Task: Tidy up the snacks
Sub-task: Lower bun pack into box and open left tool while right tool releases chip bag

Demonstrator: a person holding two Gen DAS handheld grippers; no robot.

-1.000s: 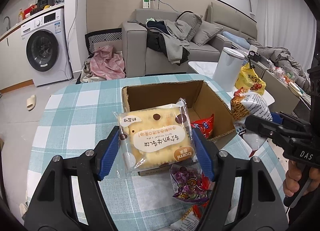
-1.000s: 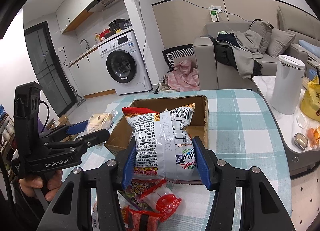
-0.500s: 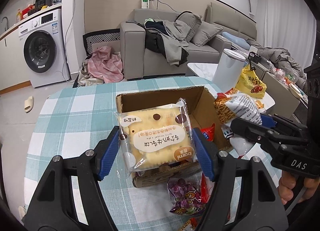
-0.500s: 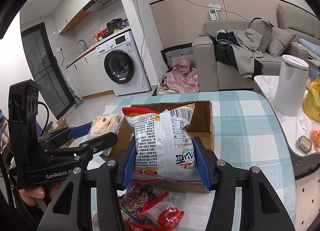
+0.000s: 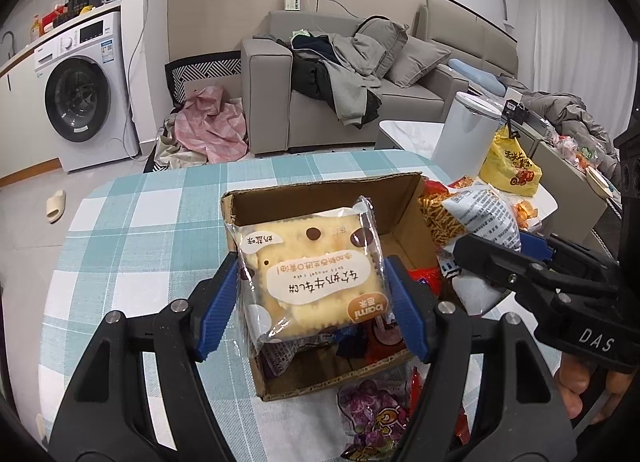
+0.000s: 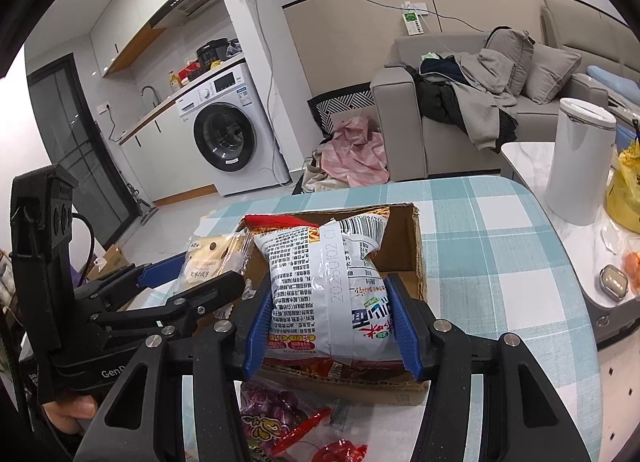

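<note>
My left gripper (image 5: 312, 302) is shut on a yellow biscuit packet (image 5: 312, 274) and holds it above the open cardboard box (image 5: 328, 194). My right gripper (image 6: 332, 326) is shut on a white noodle snack bag (image 6: 324, 282) and holds it over the same box (image 6: 404, 246). The right gripper shows in the left wrist view (image 5: 508, 258) at the box's right side with the bag (image 5: 476, 218). The left gripper shows in the right wrist view (image 6: 188, 286) with the biscuit packet (image 6: 208, 258). Red packets (image 5: 424, 278) lie inside the box.
A purple candy bag (image 5: 376, 418) and red packets (image 6: 320, 450) lie on the checked tablecloth (image 5: 132, 246) in front of the box. A white bin (image 6: 576, 158) and yellow bag (image 5: 508, 170) stand to the right. A sofa and washing machine are behind.
Both grippers have moved forward with their packets, from in front of the box to above it. The loose snacks on the table have dropped lower in both views.
</note>
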